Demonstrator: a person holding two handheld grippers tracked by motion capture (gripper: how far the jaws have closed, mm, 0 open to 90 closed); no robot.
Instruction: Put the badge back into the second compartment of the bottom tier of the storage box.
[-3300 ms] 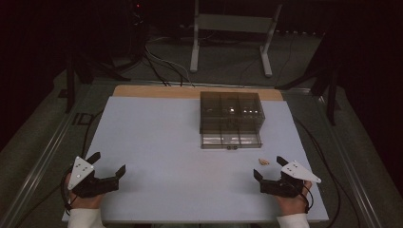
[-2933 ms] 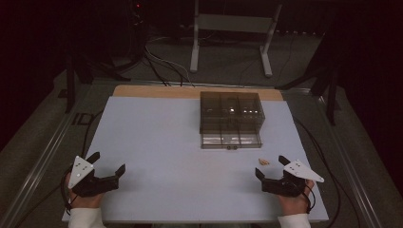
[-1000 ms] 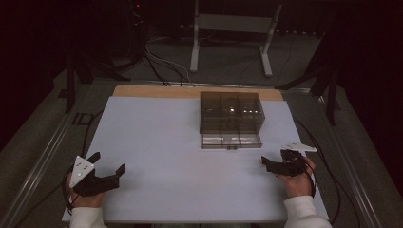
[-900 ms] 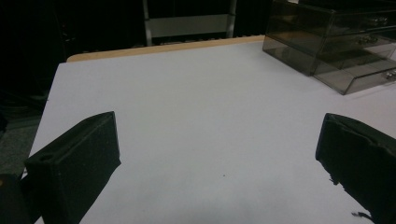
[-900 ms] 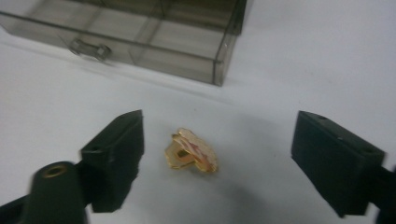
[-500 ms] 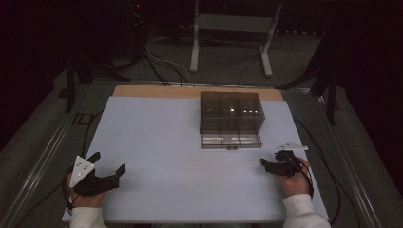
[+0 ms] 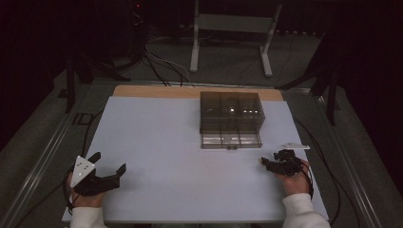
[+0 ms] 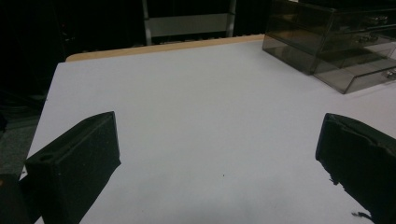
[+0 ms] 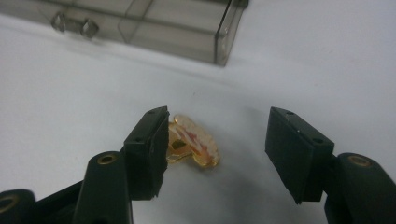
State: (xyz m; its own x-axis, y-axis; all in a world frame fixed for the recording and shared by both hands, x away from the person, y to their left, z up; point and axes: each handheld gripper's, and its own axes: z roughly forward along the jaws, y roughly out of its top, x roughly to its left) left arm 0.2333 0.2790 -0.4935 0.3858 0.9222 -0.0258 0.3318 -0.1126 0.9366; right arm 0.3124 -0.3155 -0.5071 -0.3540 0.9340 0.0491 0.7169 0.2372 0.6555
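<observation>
Gold trinket [image 9: 194, 144]: a small gold-coloured piece with a reddish mark lies on the white table [image 7: 166, 142], between the right gripper's jaws and against the left-hand one in the right gripper view, just in front of the drawer box's right corner.
Right gripper [image 9: 217, 154]: jaws apart, straddling the trinket without clamping it; in the high view [image 7: 264, 162] it sits near the box's front right corner.
Change, right: 3.3 s ago this gripper rested nearer the table's near edge with the trinket lying clear beside it; it has since moved forward over the trinket.
Left gripper [image 7: 110, 162]: jaws wide apart, holding nothing, at the near left corner of the table.
Change, left: unmoved throughout.
Drawer box [image 7: 231, 118]: smoky clear plastic, lowest drawer pulled out a little; its contents cannot be made out.
</observation>
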